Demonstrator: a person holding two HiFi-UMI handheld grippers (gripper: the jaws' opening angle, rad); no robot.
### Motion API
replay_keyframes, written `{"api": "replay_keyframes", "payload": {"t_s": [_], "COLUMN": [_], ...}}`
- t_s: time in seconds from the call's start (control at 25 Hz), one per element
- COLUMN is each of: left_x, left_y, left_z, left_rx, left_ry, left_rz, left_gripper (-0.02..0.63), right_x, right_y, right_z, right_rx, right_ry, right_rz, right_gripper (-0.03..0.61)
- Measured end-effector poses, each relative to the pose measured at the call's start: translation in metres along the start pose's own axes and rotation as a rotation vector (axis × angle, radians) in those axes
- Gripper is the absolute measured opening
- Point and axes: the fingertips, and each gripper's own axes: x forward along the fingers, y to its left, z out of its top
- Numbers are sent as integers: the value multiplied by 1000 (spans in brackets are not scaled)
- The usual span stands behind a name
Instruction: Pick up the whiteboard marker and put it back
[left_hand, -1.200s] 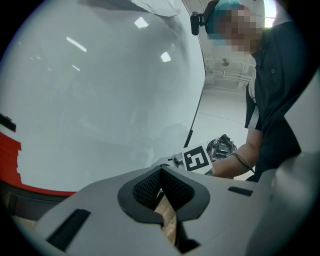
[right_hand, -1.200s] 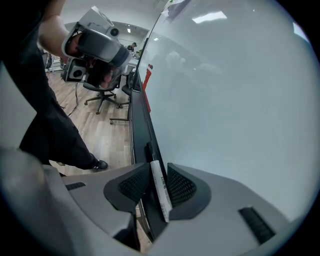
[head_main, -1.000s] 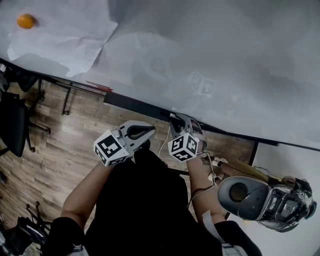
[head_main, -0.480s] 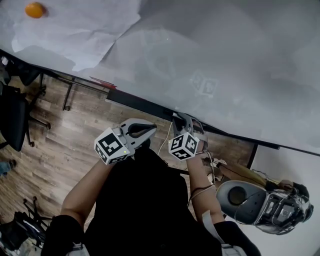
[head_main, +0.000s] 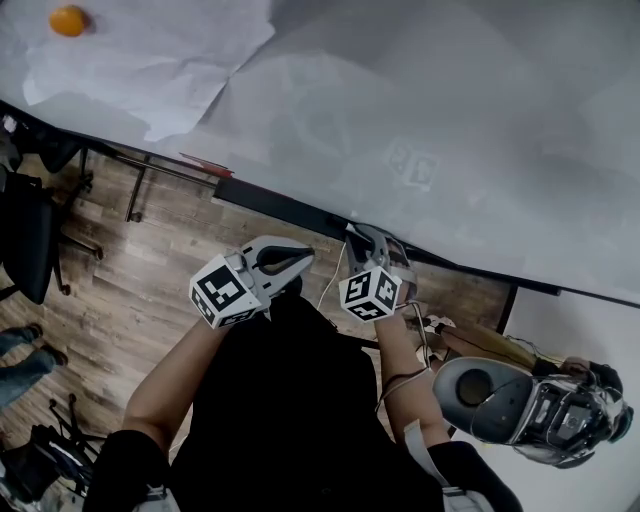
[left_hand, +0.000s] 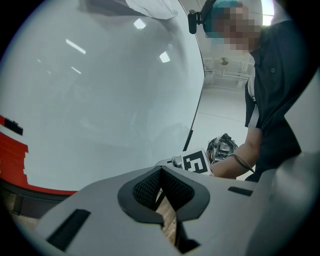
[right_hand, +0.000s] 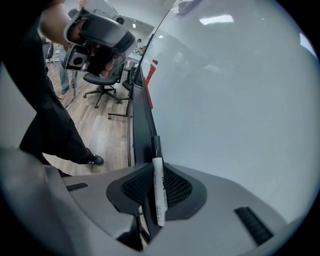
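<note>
Marker (right_hand: 158, 190) along whiteboard ledge (right_hand: 141, 112), office chair (right_hand: 102, 81) beyond

Two grippers: left gripper (left_hand: 161, 174) and right gripper (right_hand: 151, 172). One whiteboard marker (right_hand: 158, 192). One whiteboard (head_main: 450, 120). One small orange round thing (head_main: 68, 20), at eleven o'clock in the head view.

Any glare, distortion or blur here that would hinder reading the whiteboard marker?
Head view: dim and flat, the whiteboard plain grey, no hard glare. Left gripper view: fisheye bend, dark corners, ceiling-light reflections on the board. Right gripper view: same fisheye, one reflection up high, but the whiteboard marker is sharp.
</note>
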Motion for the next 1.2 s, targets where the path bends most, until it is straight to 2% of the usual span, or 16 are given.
{"api": "replay_keyframes", "payload": {"t_s": [0.4, 0.64, 0.88, 1.04, 1.2], "left_x": [-6, -8, -14, -19, -23], "left_y": [6, 9, 13, 9, 4], "left_z": [1, 10, 29, 47, 70], "left_rx": [-3, 9, 36, 63, 92], "left_ry": [-8, -16, -40, -56, -75], "left_rz": [15, 24, 39, 42, 45], "left_gripper": [11, 11, 11, 11, 11], "right_x": [-18, -46, -81, -110, -130], "right_y": [-11, -25, -36, -40, -44], "right_z": [25, 59, 96, 115, 126], "right_rx": [37, 89, 127, 210, 221], "right_ry": [-128, -265, -394, -483, -515], "right_rz": [-43, -59, -71, -56, -69], "right_gripper": [71, 71, 71, 71, 71]}}
